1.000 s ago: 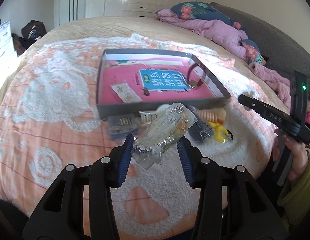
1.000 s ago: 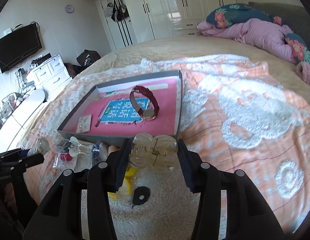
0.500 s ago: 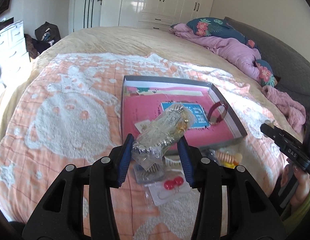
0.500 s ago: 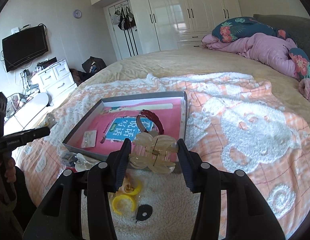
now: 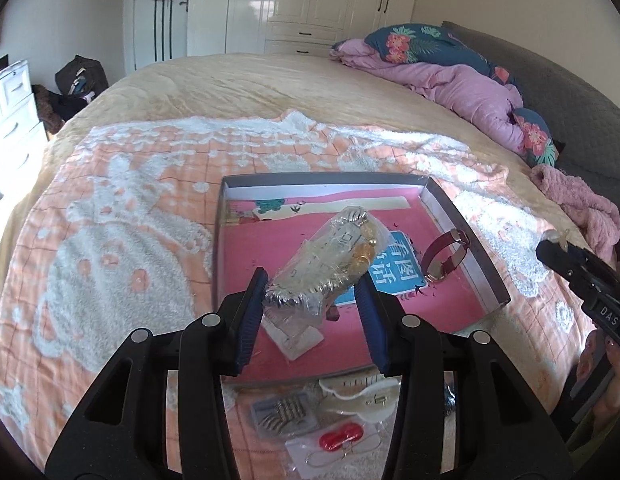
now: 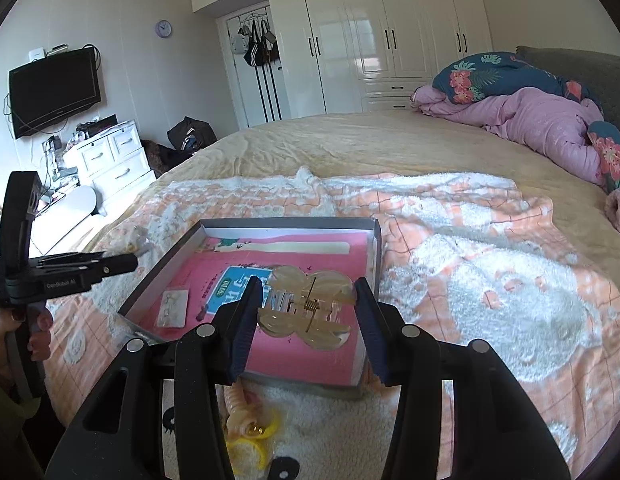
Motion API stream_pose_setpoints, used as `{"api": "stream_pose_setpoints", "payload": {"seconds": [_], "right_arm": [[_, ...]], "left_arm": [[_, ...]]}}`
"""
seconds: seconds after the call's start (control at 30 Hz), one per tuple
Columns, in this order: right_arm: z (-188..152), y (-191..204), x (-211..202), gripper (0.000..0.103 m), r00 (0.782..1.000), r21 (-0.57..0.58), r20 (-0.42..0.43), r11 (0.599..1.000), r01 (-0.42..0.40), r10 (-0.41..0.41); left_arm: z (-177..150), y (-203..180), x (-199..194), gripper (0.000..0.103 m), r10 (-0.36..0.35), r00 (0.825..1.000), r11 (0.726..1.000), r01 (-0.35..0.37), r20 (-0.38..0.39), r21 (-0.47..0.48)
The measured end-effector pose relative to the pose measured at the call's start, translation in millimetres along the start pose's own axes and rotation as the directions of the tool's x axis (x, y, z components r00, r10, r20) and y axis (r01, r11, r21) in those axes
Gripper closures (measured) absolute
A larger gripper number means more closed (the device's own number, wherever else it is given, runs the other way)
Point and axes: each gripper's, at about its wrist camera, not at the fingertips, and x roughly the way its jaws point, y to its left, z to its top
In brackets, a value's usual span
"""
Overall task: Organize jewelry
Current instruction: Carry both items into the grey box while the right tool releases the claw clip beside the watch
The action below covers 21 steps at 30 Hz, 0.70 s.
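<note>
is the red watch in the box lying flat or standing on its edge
Standing on edge. The red watch rests in the grey box near its right wall, its strap forming an upright loop with the gold case at the bottom.

"das" in pale letters shows on the black body of the right gripper (image 5: 582, 270), seen from the left wrist view. on the left gripper (image 6: 86, 270), a small side label reads roughly "cenrobot ai", only just legible. the blue label (image 5: 394, 268) in the pink-lined tray (image 5: 486, 252) carries big white chinese characters.
</note>
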Motion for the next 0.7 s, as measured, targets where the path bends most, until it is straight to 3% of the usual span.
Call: {"api": "stream_pose_setpoints", "payload": {"seconds": [0.27,0.7], "right_arm": [[6.0,-2.5,27.2,0.057,1.0,0.029,-0.026,1.0,0.001,0.0],[-20.4,5.8,59.9,0.057,0.992,0.008,-0.128,1.0,0.026,-0.025]], "left_arm": [[3.7,-11.9,35.7,0.067,-0.026,0.999,0.999,0.027,-0.044,0.025],[-13.9,-20.1,75.8,0.067,-0.069,0.987,0.995,0.079,-0.143,0.066]]}}
